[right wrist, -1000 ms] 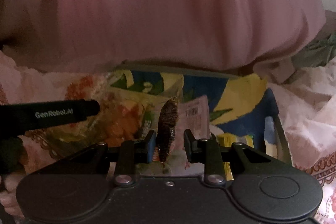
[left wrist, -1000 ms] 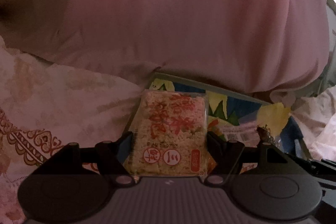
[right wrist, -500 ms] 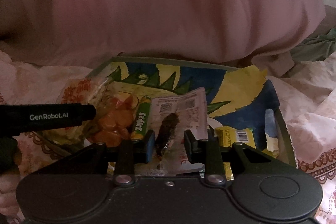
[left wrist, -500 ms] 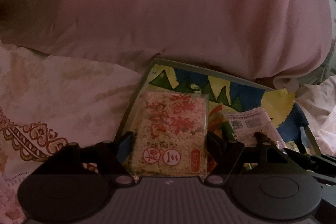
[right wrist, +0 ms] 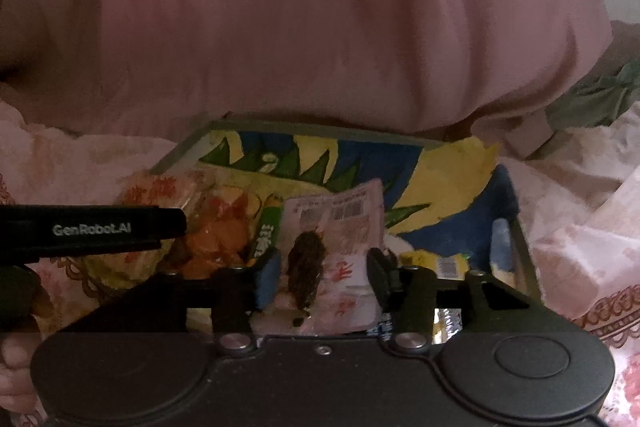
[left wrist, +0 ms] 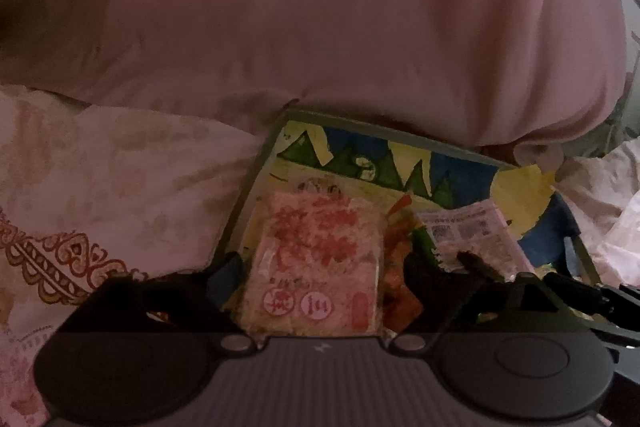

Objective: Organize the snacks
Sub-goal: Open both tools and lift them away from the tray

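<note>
So the left gripper (left wrist: 320,271) has its fingers spread wide on either side of the rice cracker pack (left wrist: 316,263) (see-through wrapper, red writing, two round red stamps near the bottom). The picture is blurry there, so I can't tell if the pads actually touch the pack or just sit beside it. The pack is at the left end of the tray (left wrist: 256,187), the one with the blue, yellow and green leafy print and a grey rim.

The right gripper (right wrist: 322,273) is open fairly wide too, gripping nothing. Between its fingers you see a dark brown dried snack (right wrist: 306,269) lying on top of a pale pink packet (right wrist: 344,227) with barcodes and red handprints, both in the middle of the tray. Left of that is a green stick pack (right wrist: 266,231) and a bag of orange snacks (right wrist: 218,235). On the right side there's a yellow packet (right wrist: 436,263) with a barcode.

The tray sits on a floral bedsheet (left wrist: 120,187), and a big pink blanket (right wrist: 300,19) fills the far side, right up against the tray's far rim.
</note>
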The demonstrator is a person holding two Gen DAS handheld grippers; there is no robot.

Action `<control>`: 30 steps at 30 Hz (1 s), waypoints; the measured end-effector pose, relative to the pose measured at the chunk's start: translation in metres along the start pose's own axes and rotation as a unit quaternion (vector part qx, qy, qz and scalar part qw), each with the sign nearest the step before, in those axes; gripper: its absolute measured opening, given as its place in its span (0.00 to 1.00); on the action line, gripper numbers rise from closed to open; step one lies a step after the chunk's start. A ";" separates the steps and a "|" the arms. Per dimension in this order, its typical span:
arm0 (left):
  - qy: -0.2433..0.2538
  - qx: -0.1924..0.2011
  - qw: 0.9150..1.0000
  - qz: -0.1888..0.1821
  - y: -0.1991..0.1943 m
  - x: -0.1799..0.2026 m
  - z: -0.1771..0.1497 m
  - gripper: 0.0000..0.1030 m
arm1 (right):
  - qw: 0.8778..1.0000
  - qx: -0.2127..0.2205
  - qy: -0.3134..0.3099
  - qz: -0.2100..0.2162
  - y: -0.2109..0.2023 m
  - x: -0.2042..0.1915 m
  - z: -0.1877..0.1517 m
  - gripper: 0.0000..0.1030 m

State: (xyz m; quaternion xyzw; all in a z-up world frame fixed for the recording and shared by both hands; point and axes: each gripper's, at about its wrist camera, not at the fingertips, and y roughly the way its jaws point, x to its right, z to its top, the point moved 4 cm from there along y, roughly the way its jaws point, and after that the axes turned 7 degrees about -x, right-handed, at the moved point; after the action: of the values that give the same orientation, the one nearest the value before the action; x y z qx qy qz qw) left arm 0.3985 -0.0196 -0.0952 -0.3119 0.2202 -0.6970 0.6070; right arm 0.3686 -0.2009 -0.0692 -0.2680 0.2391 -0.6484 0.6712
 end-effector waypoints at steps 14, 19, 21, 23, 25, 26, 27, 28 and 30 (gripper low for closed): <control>-0.001 0.068 0.998 0.015 -0.058 0.001 0.010 0.99 | 0.995 0.077 0.058 0.010 -0.070 0.024 0.007 0.95; 0.006 0.108 0.994 0.023 -0.098 0.005 0.007 1.00 | 0.991 0.124 0.053 0.019 -0.109 0.027 0.006 0.99; 0.006 0.120 0.992 0.023 -0.113 0.006 0.004 1.00 | 0.988 0.141 0.053 0.023 -0.124 0.027 0.005 0.99; 0.010 0.127 0.992 0.022 -0.128 0.008 0.002 1.00 | 0.987 0.154 0.051 0.025 -0.139 0.027 0.002 0.99; 0.014 0.130 0.991 0.026 -0.140 0.010 -0.002 1.00 | 0.986 0.162 0.043 0.026 -0.153 0.025 -0.002 0.99; 0.017 0.132 0.991 0.029 -0.147 0.011 -0.005 1.00 | 0.985 0.165 0.037 0.025 -0.160 0.025 -0.006 0.99; 0.018 0.134 0.990 0.033 -0.153 0.012 -0.009 1.00 | 0.985 0.167 0.031 0.023 -0.167 0.024 -0.010 0.99; 0.018 0.136 0.990 0.036 -0.158 0.013 -0.012 1.00 | 0.985 0.169 0.025 0.021 -0.173 0.024 -0.015 0.99; 0.019 0.137 0.990 0.039 -0.169 0.014 -0.021 1.00 | 0.985 0.173 0.013 0.015 -0.186 0.023 -0.025 0.99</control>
State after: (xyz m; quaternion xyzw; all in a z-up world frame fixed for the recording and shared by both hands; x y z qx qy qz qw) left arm 0.2627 -0.0067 0.0078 -0.2033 0.1462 -0.7021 0.6666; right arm 0.2148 -0.2283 0.0375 -0.1363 0.1361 -0.6735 0.7137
